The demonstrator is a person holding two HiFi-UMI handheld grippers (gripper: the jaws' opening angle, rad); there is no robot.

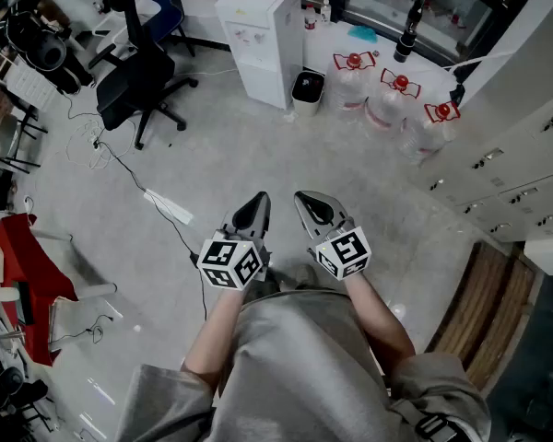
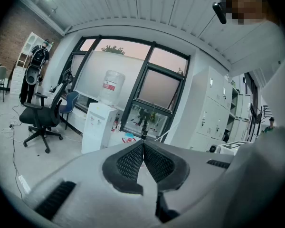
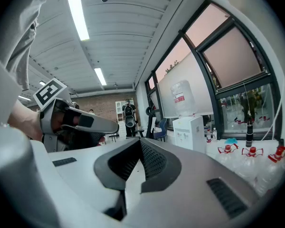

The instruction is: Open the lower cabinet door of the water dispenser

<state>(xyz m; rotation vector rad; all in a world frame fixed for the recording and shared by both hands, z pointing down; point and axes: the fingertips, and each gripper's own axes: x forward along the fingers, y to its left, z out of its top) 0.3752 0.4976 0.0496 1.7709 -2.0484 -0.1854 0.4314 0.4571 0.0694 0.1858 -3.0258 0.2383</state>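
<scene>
Head view puts your left gripper (image 1: 257, 203) and right gripper (image 1: 305, 201), both closed and empty, far from the water dispenser (image 1: 258, 35); approach squarely, aiming low.

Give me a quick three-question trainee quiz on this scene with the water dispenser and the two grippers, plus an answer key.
1. True or false: the left gripper is touching the tall white water dispenser.
2. What stands on the floor between the dispenser and the clear water jugs with red caps? A) small black bin B) red stool C) cardboard box
3. Fill in: the fingers of the right gripper are ____ and hold nothing.
Key: 1 false, the dispenser stands well away across the grey floor; 2 A; 3 shut.
</scene>
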